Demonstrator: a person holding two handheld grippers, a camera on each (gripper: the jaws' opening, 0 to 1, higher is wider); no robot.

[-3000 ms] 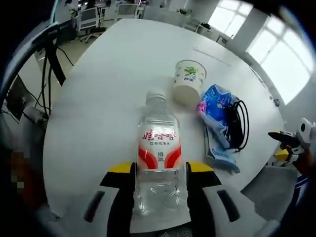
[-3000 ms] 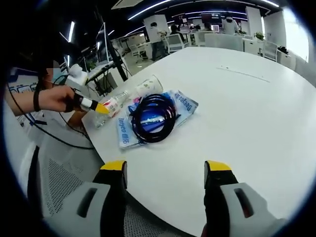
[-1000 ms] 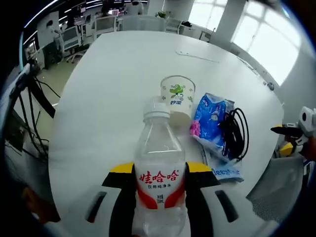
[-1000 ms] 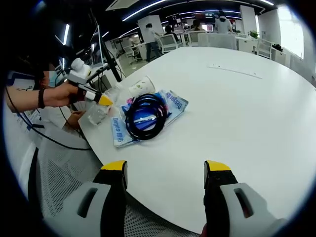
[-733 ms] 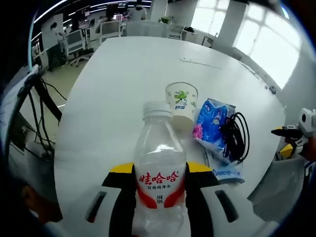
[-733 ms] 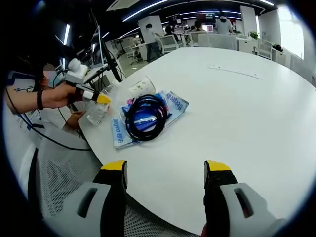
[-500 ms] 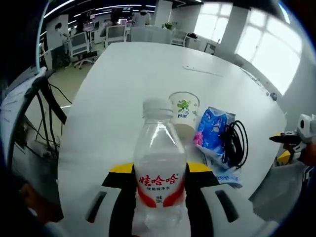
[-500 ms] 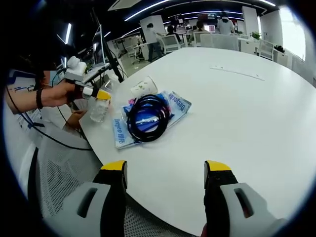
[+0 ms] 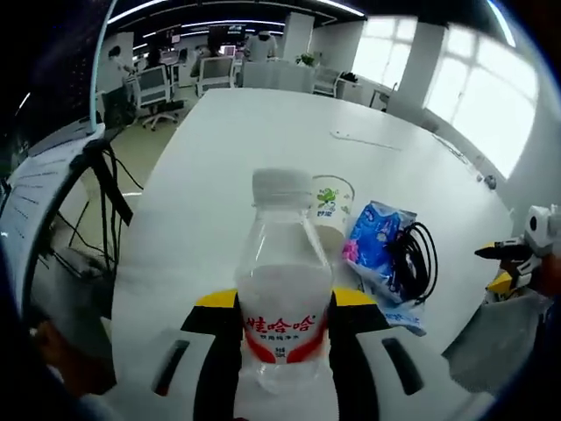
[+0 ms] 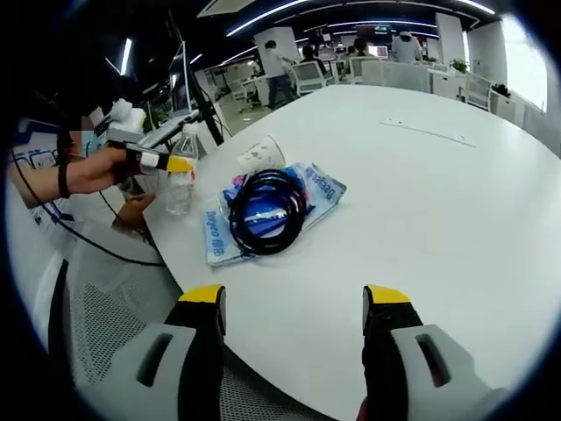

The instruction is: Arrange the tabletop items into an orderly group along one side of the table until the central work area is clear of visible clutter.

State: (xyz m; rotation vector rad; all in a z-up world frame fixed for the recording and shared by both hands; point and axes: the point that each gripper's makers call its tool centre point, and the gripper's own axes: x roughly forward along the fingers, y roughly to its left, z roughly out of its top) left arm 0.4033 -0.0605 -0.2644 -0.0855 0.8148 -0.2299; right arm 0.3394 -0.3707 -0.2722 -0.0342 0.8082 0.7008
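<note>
Left gripper clamped on the water bottle, yellow-tipped jaws pressed against the red label on both sides. Bottle upright, white cap at 12 o'clock, at the near edge of the white round table. Just past the bottle, toward 1 o'clock, a paper cup lying on its side. Next to the cup, at 2 o'clock, a blue snack packet with a coiled black cable resting on top.

From the right gripper view, right gripper wide open, jaws well apart, nothing between them, hovering at the table rim. At 10 o'clock, same bottle standing upright, pinched by the left gripper in a person's hand. Cup, packet and cable grouped just beside the bottle, near that edge. At 1 o'clock, 1 thin white strip lying alone, well apart from the group.
</note>
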